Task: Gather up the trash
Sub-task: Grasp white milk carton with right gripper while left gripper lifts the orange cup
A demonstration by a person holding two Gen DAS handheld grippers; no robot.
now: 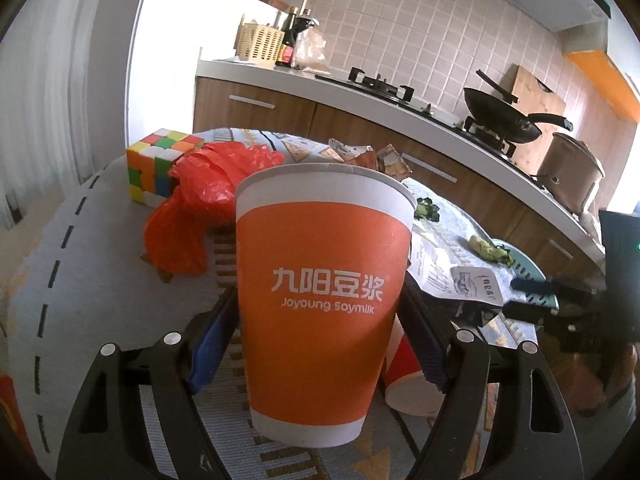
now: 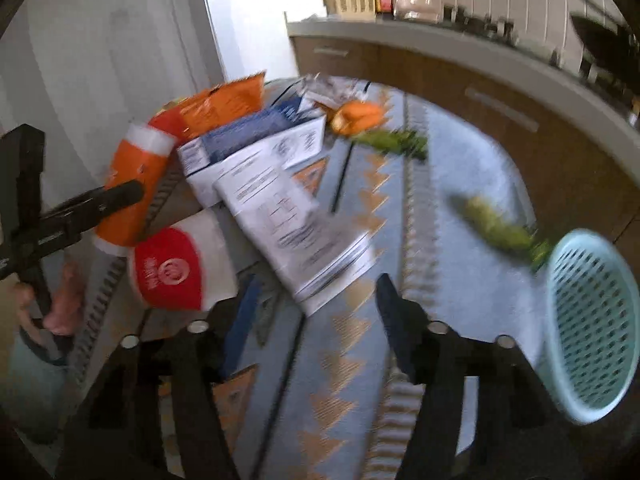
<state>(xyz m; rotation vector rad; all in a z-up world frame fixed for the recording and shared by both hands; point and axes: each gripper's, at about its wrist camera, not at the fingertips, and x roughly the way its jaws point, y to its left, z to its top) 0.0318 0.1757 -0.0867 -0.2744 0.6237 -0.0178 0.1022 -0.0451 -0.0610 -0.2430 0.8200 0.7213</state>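
your left tongs (image 1: 324,312), matt black plastic with ribbed blue pads, clamp a smooth matt paper cup (image 1: 324,280). left of centre you see a crinkled glossy red plastic bag (image 1: 200,200). under it all, the worktop (image 1: 60,264) wears a woven, rough-looking cloth. lower right in the right view, your basket (image 2: 592,332) is perforated pale plastic.

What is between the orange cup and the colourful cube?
A crumpled red plastic bag lies between the orange cup and the cube, seen in the left wrist view.
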